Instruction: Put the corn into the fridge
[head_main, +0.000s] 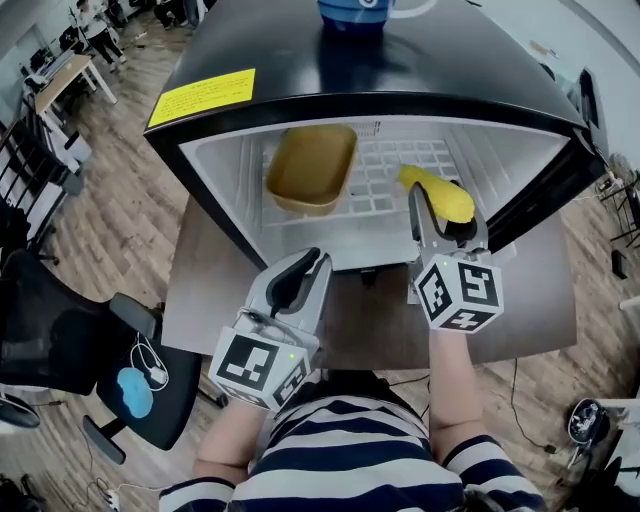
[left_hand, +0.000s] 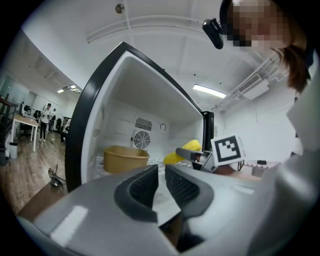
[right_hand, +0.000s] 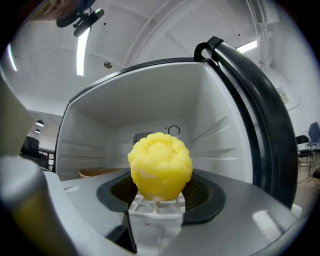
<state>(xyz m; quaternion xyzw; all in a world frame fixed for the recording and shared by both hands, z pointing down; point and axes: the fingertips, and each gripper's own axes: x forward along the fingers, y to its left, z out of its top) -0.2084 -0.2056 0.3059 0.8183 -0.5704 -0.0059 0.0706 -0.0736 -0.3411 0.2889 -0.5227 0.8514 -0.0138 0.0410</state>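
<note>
Open fridge (head_main: 380, 190): right gripper (head_main: 443, 222) clamps corn (right_hand: 160, 165).

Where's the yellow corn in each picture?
Head view: the corn is right of middle, held by the right gripper, inside the fridge.
Left gripper view: just right of middle, partly behind that gripper.
Right gripper view: dead centre, between the jaws.
Shared landmark: the tan tray, left of the corn everywhere.

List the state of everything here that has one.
fridge: open
right gripper: shut on the corn
corn: held inside the fridge, over the wire shelf
left gripper: jaws almost together, empty
yellow tub: upright on the shelf, empty
</note>
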